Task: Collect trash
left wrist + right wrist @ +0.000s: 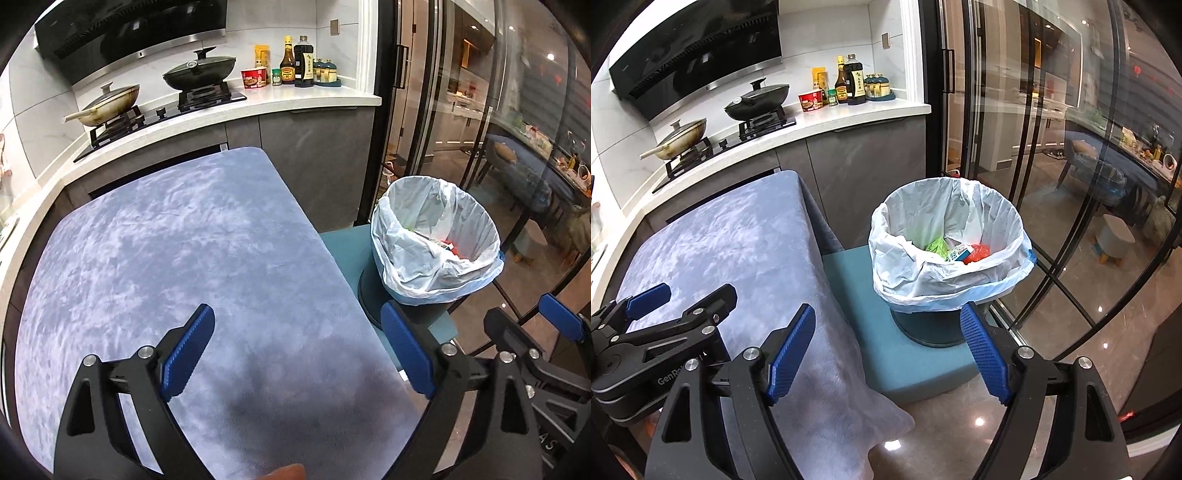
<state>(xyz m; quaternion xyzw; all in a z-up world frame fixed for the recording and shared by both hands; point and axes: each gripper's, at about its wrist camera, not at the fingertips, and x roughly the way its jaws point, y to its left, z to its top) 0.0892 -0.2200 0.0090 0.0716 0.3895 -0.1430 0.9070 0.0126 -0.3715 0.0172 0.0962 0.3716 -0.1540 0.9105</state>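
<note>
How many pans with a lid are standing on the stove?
2. The pale wok with a glass lid sits on the left burner. The black pan with a dark lid sits on the right burner. None seems hidden.

The cloth-covered table [166, 240] lies bare and passable, while the lined bin [951, 236] stands just beside its edge, mouth unobstructed.

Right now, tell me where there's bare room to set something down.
The blue-grey cloth is bare from the stove-side counter to its edge by the teal stool. The lined bin fills most of that stool. The counter is crowded with pans and bottles.
</note>
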